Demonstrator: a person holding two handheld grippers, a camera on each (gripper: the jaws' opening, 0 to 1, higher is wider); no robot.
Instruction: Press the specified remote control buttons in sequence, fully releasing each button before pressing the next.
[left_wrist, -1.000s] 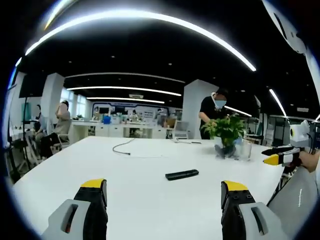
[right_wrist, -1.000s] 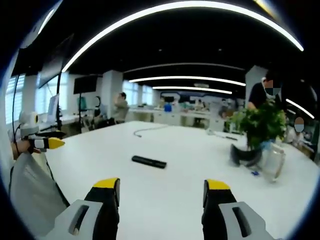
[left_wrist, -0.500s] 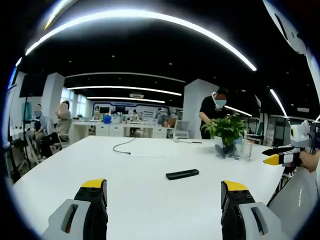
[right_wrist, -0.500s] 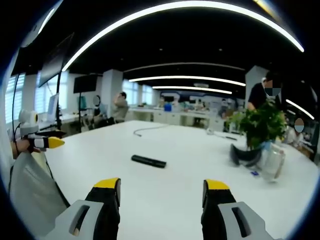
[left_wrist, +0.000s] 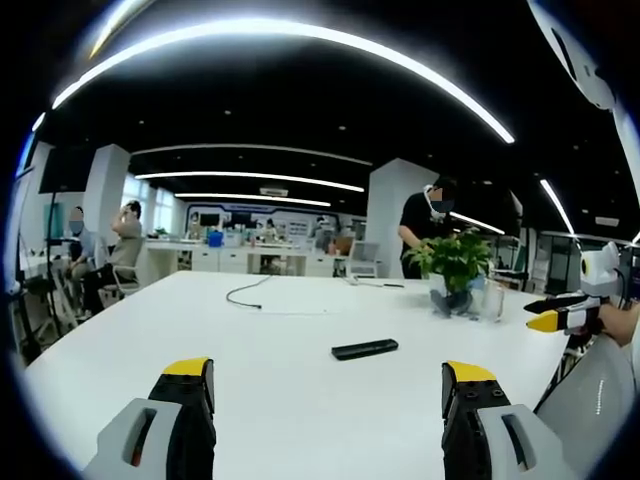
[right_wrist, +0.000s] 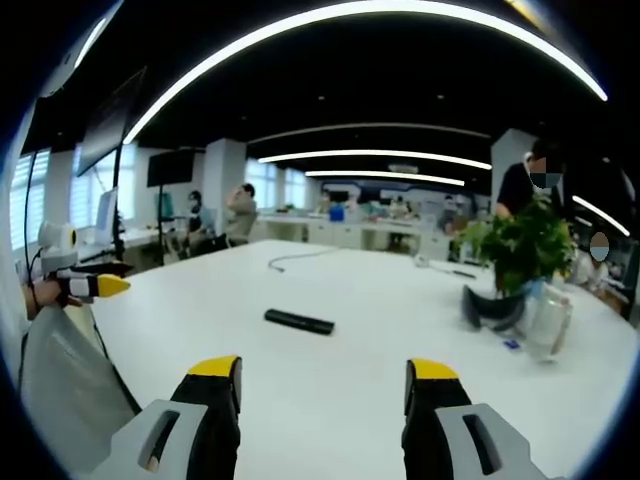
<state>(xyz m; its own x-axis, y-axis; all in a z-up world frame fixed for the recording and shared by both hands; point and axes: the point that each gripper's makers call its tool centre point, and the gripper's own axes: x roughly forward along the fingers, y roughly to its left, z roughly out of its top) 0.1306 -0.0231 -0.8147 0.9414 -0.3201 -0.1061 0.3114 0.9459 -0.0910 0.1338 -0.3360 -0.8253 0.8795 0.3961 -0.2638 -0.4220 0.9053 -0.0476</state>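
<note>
The remote control (left_wrist: 364, 349) lies flat on the white bench (left_wrist: 280, 340), well ahead of both tools and touched by neither; its buttons are too small to make out. The left tongs (left_wrist: 325, 385) hang above the near bench edge, jaws spread wide and empty. The right tongs (right_wrist: 325, 385) are likewise parted and hold nothing, with the remote ahead and a little left in their view. A potted plant (right_wrist: 515, 262) and a clear jar (right_wrist: 545, 322) stand well off to the right. To press cleanly, it would likely help to pinch one pair of tongs closed first, approach from above with a single tip, and lift fully clear between presses, keeping the remote in view.
</note>
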